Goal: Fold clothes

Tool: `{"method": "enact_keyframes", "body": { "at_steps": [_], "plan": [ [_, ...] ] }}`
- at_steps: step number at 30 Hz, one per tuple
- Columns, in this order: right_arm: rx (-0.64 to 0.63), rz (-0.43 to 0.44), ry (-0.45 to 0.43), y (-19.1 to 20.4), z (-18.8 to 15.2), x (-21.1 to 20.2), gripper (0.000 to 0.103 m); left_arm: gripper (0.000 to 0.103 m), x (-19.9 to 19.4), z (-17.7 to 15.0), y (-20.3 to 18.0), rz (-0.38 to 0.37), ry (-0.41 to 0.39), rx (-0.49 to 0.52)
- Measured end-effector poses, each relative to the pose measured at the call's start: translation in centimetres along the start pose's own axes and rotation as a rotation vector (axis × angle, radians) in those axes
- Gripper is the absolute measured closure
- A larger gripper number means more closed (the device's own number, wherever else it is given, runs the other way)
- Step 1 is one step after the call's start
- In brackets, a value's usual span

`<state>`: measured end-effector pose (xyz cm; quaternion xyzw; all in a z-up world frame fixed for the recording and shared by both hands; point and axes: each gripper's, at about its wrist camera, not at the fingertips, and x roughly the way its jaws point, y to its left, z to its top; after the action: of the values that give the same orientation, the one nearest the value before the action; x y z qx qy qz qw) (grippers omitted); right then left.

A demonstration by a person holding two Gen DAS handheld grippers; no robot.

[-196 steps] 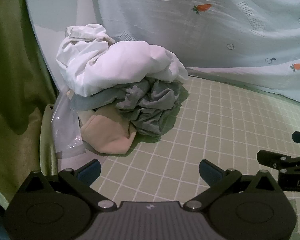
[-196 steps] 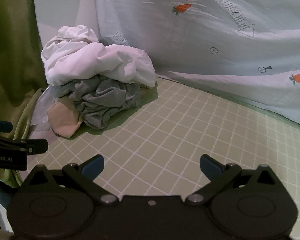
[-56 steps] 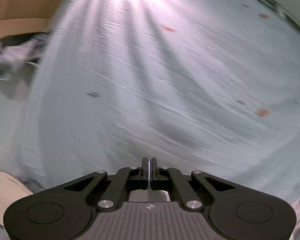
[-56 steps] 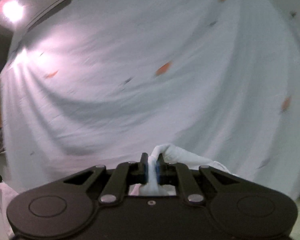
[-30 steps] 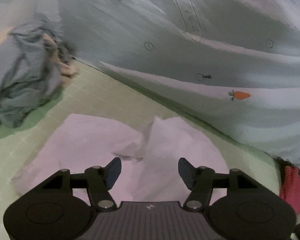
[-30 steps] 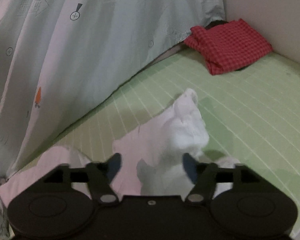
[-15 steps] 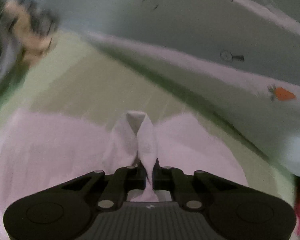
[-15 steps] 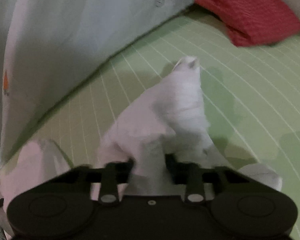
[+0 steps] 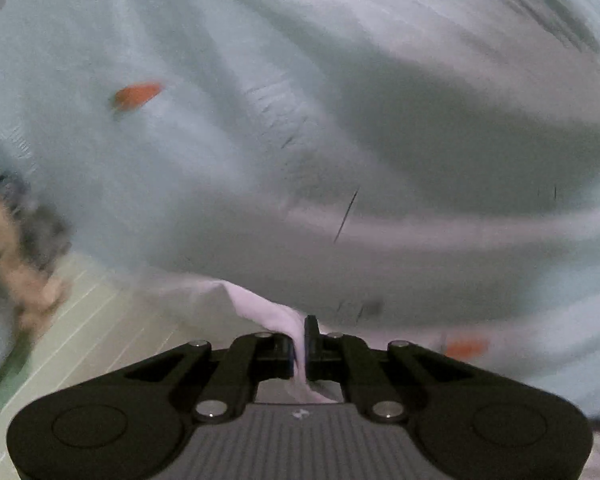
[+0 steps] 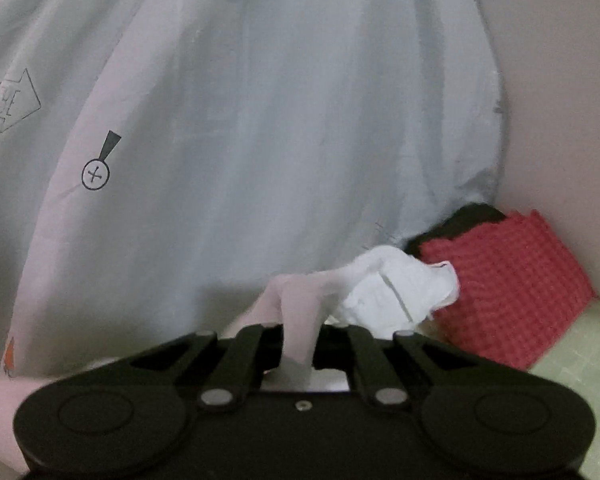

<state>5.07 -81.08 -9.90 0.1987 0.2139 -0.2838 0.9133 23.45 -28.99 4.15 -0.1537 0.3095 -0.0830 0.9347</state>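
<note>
A: Left wrist view first, far left edge?
B: Blurred pile of clothes [image 9: 16, 248], grey and beige, hard to tell more. It sits on a green mat [image 9: 100, 320] with pale grid lines.

A: Behind that?
B: Pale blue sheet [image 9: 300, 120] with orange carrot prints fills most of the view, smeared by motion blur.

A: Left hand-held gripper [image 9: 300, 350]?
B: Jaws brought together, clamped on a thin fold of the white garment [image 9: 260, 312]. The cloth runs from the pinch up and to the left, above the mat. A bit of it also pokes out behind the jaws, toward the camera.

A: Right wrist view, left to right?
B: Same carrot sheet [image 10: 260, 120] hanging as backdrop, with an arrow print at the left edge and a small circle-and-cross mark below it. Low at the left edge, more pale cloth, blurred; can't tell if it is the same garment.

A: Right hand-held gripper [image 10: 300, 344]?
B: Jaws have just been closing, now pinched on a bunched strip of the white garment [image 10: 396, 292]. Cloth rises out of the pinch and a crumpled end flops to the right.

A: What's right of that?
B: A folded red checked cloth [image 10: 508, 288], just beside the crumpled end, maybe touching, can't tell. Something dark sits behind its top edge. Plain wall [image 10: 560, 80] beyond it, and a strip of green mat [image 10: 580, 352] at the lower right.

A: So where's the garment overall?
B: Gripped by both hand-held grippers, one pinch each.
</note>
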Motion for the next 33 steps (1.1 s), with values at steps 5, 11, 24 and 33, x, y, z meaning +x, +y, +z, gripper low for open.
{"method": "enact_keyframes", "body": {
  "at_steps": [5, 11, 24, 33],
  "plan": [
    [0.065, -0.063, 0.195, -3.3, -5.7, 0.0, 0.082, 0.095, -1.5, -10.6, 5.5, 0.159, 0.341, -0.092],
    [0.105, -0.070, 0.233, -3.9, -8.6, -2.5, 0.044, 0.074, -4.6, -12.4, 6.9, 0.193, 0.335, -0.160],
    [0.207, -0.071, 0.251, -3.4, -9.0, -3.3, 0.028, 0.028, 4.8, -5.5, -3.5, 0.052, 0.215, -0.032],
    [0.193, -0.128, 0.274, -2.8, -8.9, -0.7, 0.026, 0.019, 15.9, -4.7, -9.9, -0.010, 0.305, -0.039]
  ]
}}
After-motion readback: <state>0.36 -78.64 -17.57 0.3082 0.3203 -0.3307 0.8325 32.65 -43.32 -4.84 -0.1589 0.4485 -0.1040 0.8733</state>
